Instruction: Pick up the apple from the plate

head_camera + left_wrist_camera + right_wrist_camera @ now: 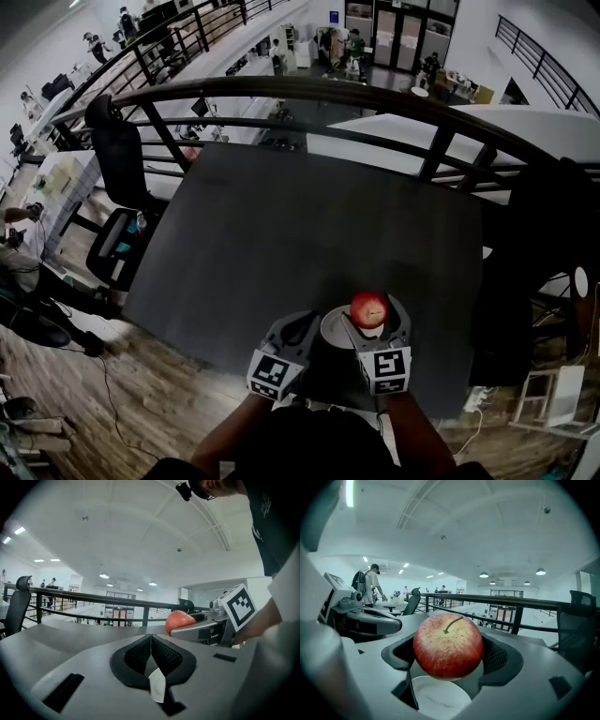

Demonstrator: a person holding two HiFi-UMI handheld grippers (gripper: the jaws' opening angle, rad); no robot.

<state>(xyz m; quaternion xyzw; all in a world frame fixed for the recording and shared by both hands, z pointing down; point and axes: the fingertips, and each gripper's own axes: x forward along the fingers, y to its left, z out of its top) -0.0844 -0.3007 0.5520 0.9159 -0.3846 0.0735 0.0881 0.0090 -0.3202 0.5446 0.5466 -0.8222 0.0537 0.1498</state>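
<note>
apple [448, 645] clamped between jaws of the right gripper [449, 657], over the plate [440, 701].

The round apple [448, 645] is red, streaked yellow; the round plate [440, 700] white; the flat tabletop [309, 234] dark grey.

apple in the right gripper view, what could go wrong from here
1. The apple is round and the right gripper grips only its sides, so it might slip and drop onto the plate just below.
2. The left gripper, shut and empty, sits close alongside; a sideways move could knock the two together.
</note>
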